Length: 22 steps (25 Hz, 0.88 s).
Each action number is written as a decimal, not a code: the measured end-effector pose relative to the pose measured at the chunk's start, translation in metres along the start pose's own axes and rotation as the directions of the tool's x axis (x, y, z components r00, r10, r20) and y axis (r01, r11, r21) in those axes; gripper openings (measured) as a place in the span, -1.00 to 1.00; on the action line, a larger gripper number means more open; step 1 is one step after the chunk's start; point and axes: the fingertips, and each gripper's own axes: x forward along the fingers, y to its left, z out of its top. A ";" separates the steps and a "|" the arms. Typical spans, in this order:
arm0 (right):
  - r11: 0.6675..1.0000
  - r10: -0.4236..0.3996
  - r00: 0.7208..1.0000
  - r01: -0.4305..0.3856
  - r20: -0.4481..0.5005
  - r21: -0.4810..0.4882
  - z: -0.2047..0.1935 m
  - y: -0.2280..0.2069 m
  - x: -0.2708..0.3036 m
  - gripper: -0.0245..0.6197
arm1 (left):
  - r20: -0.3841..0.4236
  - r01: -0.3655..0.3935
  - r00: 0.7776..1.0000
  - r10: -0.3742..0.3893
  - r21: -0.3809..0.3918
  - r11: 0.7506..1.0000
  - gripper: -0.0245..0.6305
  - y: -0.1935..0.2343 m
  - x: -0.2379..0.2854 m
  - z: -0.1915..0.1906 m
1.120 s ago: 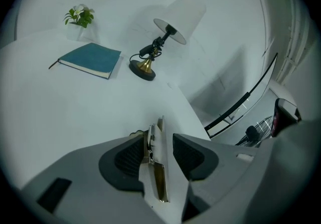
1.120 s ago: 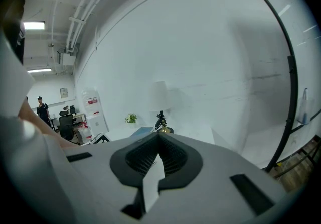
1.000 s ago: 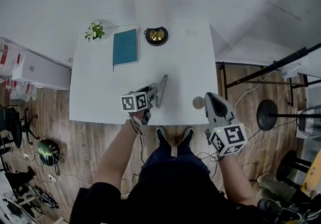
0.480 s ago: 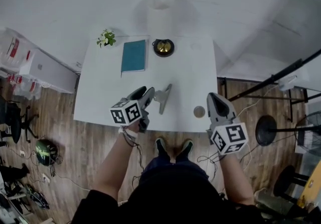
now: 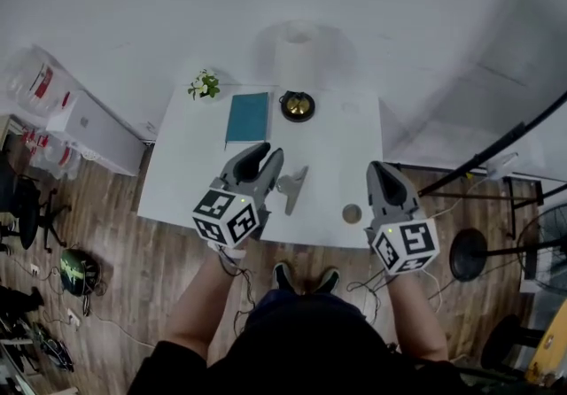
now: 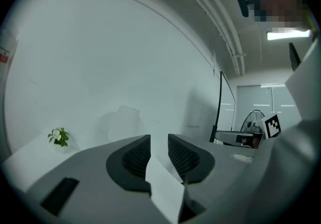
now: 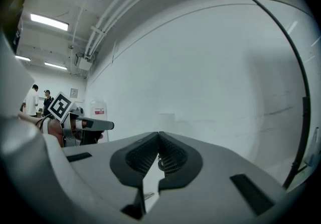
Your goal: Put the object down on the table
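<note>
Grey, dull-metal object [image 5: 291, 188], slim and elongated, with a broader flared part near mid-length. Lies flat on the white desk [image 5: 332, 145], resting free with nothing gripping it. Sits toward 5 o'clock from the desk's middle, long axis running from 1 o'clock to 7 o'clock, nearer the front edge.

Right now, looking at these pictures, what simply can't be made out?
- Grey object on the table: head view, too small to identify; both gripper views aim at the wall instead.
- Small round thing beside the right hand-held gripper: too small to name.
- Gold item in the dark dish: too small.
- Tabletop beneath the left hand-held gripper, whose empty jaws are closing: covered by it in the head view.
</note>
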 end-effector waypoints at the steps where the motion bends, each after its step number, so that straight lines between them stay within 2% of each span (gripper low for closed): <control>1: 1.000 -0.002 1.000 0.002 0.016 -0.004 0.007 0.000 -0.001 -0.90 | 0.027 -0.005 1.000 0.004 0.035 0.999 -0.64 -0.006 -0.004 0.011; 3: 1.000 -0.005 0.999 0.005 0.047 -0.010 0.019 0.001 -0.004 -0.90 | 0.078 -0.013 0.997 0.005 0.097 0.995 -0.82 -0.018 -0.012 0.031; 5: 1.000 -0.006 0.997 0.007 0.078 -0.014 0.029 0.003 -0.006 -0.90 | 0.117 -0.013 0.993 -0.004 0.142 0.990 -0.89 -0.030 -0.019 0.047; 13: 0.998 -0.003 0.987 0.013 0.162 -0.061 0.062 0.005 -0.014 -0.91 | 0.199 0.006 0.978 -0.059 0.254 0.967 -0.91 -0.068 -0.028 0.088; 22: 0.995 -0.003 0.977 0.023 0.215 -0.092 0.087 0.000 -0.023 -0.91 | 0.246 -0.007 0.967 -0.069 0.296 0.955 -0.91 -0.084 -0.029 0.108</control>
